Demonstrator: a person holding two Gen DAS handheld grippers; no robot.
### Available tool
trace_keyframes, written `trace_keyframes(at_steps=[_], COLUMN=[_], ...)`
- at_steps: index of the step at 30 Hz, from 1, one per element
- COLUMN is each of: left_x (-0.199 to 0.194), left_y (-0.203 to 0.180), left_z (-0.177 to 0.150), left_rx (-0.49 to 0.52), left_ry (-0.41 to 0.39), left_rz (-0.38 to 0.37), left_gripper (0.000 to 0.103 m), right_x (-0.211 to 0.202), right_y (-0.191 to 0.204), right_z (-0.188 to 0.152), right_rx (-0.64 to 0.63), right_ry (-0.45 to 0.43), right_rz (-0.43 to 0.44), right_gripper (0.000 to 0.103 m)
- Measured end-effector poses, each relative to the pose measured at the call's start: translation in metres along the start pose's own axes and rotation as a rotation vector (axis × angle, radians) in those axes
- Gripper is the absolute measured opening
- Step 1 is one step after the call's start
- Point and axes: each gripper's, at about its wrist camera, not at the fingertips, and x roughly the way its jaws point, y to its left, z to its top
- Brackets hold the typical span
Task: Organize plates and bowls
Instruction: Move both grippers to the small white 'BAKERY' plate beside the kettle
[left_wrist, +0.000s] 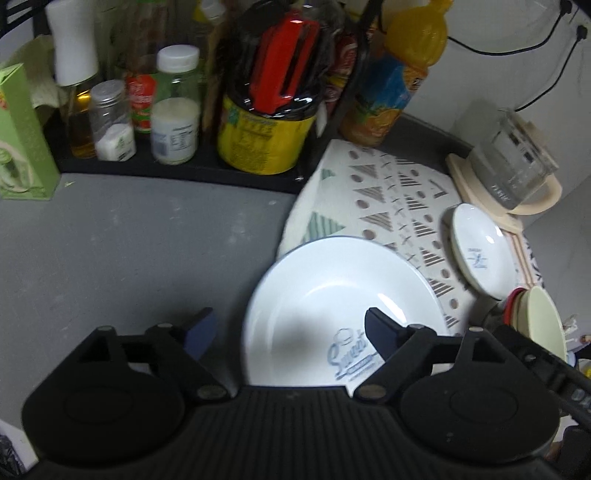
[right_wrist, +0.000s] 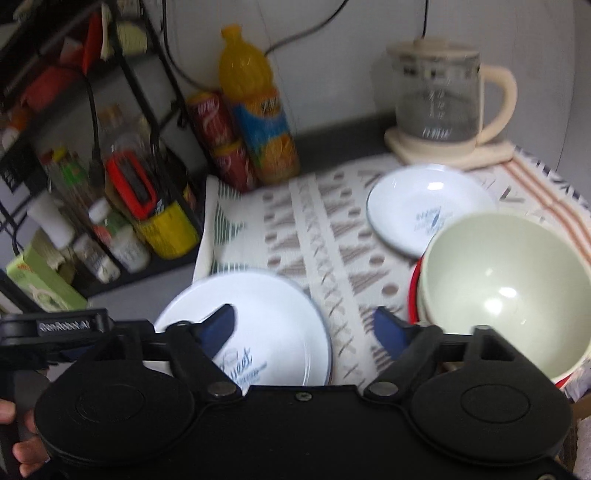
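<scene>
— White round ceramic plate (left_wrist: 332, 295) with blue script is lying lower centre, overlapping the patterned cloth (left_wrist: 388, 192).
— Both grippers?
— Left gripper (left_wrist: 288, 332) and right gripper (right_wrist: 306, 328) are gaping wide, gripping nothing.

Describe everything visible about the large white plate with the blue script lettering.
The large white plate with a thin blue rim looks like glazed ceramic, round and shallow with a wide sloping edge. Blue script lettering is printed inside near the bottom. It appears empty and lies flat, partly on the patterned cloth mat and partly on the grey countertop. In the right wrist view a second rim seems to show beneath it, so it may top a stack. No tool grips it.
</scene>
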Motion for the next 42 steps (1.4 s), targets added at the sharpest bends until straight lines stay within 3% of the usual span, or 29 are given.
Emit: trace_keyframes(at_steps=[4,12,18,21,24,42], left_x=[-0.003,-0.004,-0.002,-0.001,0.002,0.035], left_y=[-0.014,-0.051,-0.087,-0.100,-0.113,-0.174], left_z=[0.005,0.016,0.026,0.029,0.031,0.049], left_rx=[0.032,0.097,0.113,0.081,0.073,0.040], left_ry=[-0.018,-0.039,-0.067,-0.079,-0.094,-0.110], left_rz=[-0.017,-0.063,-0.099,-0.131,-0.138,-0.120], left_gripper=[0.088,0.089,0.089,0.090,0.098,0.103], right_x=[-0.016,-0.039,-0.040,-0.039,-0.038,0.002], right_y=[-0.009,-0.040,-0.069,-0.079,-0.089,-0.160], right_z=[0.011,0.023,0.034,0.041,0.050,0.098], right_rx=[0.022,0.086,0.125,0.125,0.115,0.182], right_ry=[-0.061,-0.115,-0.127,-0.121,-0.131,-0.041], right_rz=[-0.017,-0.106,-0.122,-0.120,-0.110,-0.091], right_gripper=[0.102,0.103,0.103,0.103,0.103,0.103])
